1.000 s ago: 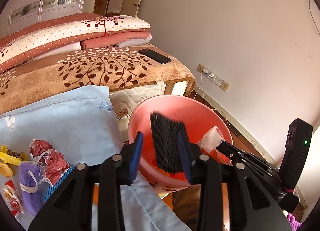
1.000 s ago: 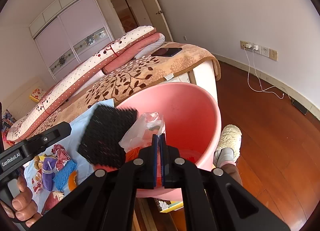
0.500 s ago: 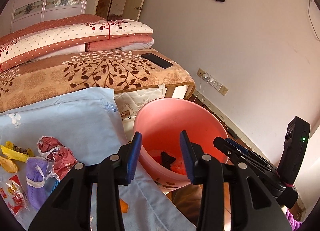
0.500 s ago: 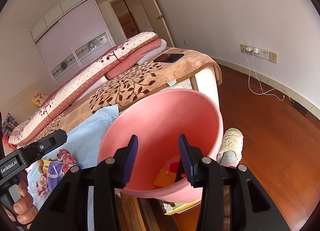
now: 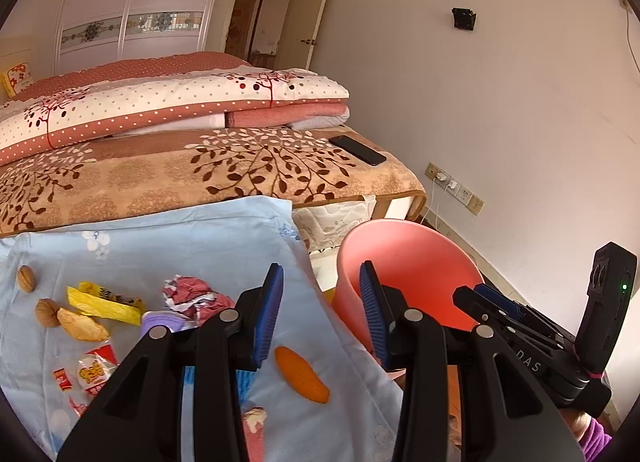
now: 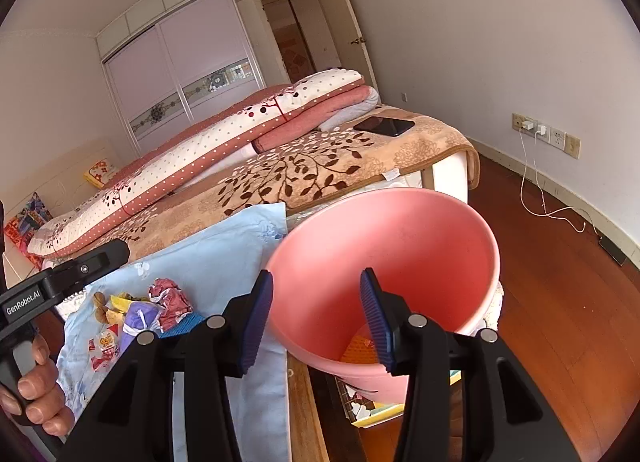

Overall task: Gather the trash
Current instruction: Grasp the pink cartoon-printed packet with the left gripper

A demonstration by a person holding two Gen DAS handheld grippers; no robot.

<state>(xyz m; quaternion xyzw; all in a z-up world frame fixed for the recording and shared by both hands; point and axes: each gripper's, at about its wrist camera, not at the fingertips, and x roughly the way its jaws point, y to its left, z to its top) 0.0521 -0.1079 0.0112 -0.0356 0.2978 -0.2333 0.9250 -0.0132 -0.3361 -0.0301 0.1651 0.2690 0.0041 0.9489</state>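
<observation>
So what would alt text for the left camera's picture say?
An open left gripper hangs over a blue cloth strewn with wrappers, walnuts and an orange peel, beside a pink bucket; a bed lies behind.

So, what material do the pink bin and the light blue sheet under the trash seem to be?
Pink bin: probably plastic, with smooth, seamless walls and a faint matte sheen. Light blue sheet: woven fabric, likely cotton, since it creases softly and carries small printed flowers.

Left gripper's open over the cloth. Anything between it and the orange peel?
Nothing: in the left wrist view the open left gripper has only bare light blue cloth before the orange peel, which lies just below its fingertips.
</observation>
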